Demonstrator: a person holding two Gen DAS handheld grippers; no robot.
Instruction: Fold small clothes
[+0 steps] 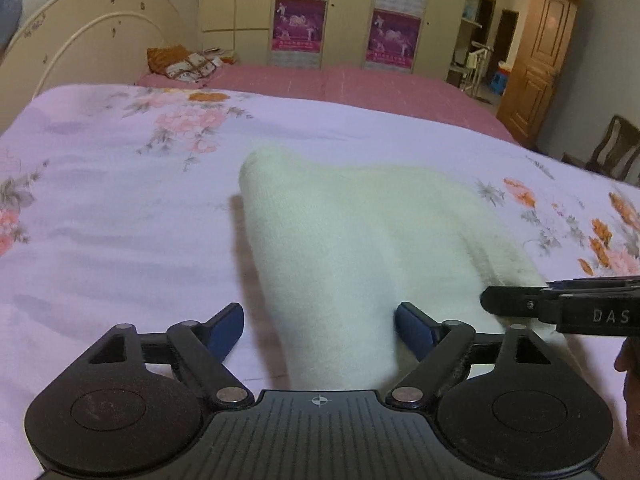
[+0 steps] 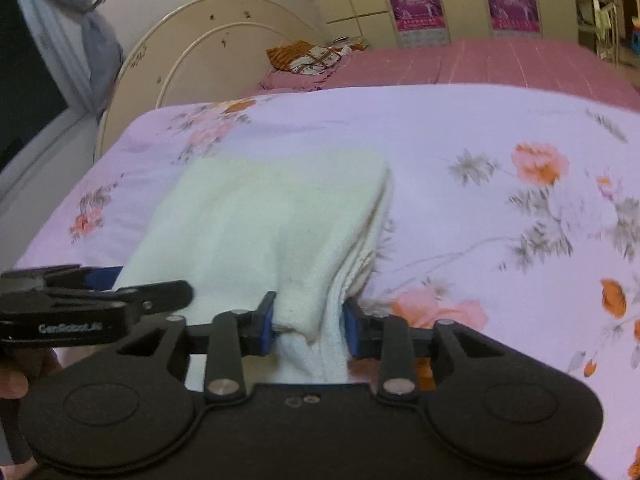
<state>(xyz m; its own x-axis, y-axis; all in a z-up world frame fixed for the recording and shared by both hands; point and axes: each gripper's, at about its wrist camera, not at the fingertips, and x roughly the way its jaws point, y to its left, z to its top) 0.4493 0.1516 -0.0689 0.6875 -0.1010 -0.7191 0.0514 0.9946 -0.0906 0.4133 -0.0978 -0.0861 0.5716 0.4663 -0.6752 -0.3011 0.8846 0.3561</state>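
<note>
On the floral bedspread [image 1: 100,208] a cream knit garment [image 1: 352,232] is lying, already doubled over, its near edge reaching both grippers. Left gripper [image 1: 319,330] is sitting spread wide around the cloth, not pinching; right gripper [image 2: 309,322] is half-closed, squeezing the layered corner. Looks soft, light and floppy, so I'd grab the stacked edges together.
</note>
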